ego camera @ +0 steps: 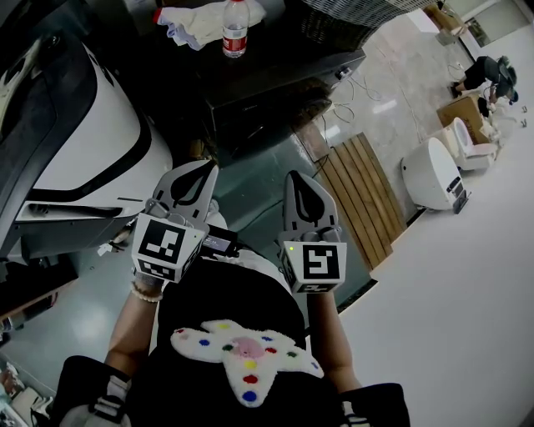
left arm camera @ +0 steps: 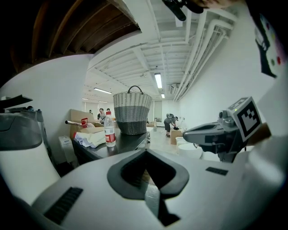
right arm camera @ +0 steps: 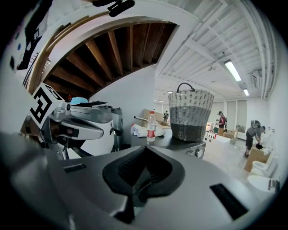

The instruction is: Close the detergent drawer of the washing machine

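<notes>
**A:** While the person holds both tools out side by side, what are the claws doing?

**B:** The left gripper [ego camera: 203, 169] and the right gripper [ego camera: 295, 179] each have their jaws pressed together, with nothing between them.

**A:** Where is the washing machine?

**B:** The dark washing machine [ego camera: 284, 83] stands ahead of both tips, apart from them. A water bottle [ego camera: 235, 29], a cloth [ego camera: 196, 23] and a woven basket [right arm camera: 191, 114] sit on top. Its detergent drawer is too dark to make out.

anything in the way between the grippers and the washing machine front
Nothing visible. The left gripper and right gripper, both shut and empty, hang short of the dark washing machine with only floor between. The bottle and basket stand on its top. The drawer itself can't be made out.
</notes>
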Available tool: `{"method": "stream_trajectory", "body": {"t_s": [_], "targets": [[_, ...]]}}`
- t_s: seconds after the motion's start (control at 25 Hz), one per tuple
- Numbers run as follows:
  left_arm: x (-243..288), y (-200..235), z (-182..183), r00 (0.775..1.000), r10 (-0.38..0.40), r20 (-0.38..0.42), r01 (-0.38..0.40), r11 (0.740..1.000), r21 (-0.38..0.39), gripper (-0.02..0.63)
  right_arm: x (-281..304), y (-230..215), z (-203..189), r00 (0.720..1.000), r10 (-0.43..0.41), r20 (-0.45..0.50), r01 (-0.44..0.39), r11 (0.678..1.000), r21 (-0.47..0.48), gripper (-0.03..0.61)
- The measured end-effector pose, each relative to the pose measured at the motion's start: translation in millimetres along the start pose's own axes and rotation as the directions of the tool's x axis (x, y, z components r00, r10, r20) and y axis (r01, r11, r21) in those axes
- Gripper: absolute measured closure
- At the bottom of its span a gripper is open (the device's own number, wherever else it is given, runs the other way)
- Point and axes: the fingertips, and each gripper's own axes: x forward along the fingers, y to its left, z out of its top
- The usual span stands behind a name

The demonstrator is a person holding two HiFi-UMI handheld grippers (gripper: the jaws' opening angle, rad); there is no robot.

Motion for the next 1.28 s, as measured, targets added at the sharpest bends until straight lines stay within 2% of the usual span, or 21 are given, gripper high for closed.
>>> {"method": "stream_trajectory", "body": {"t_s": [1.28], "targets": [[-6.4,2.4,-3.6,1.0,-0.01,0.002,0.01,1.0,-0.002,0.603,-4.0,11.4,1.7,1.0,0.002,-0.001,-0.002,1.0,-0.014,0.574]]}}
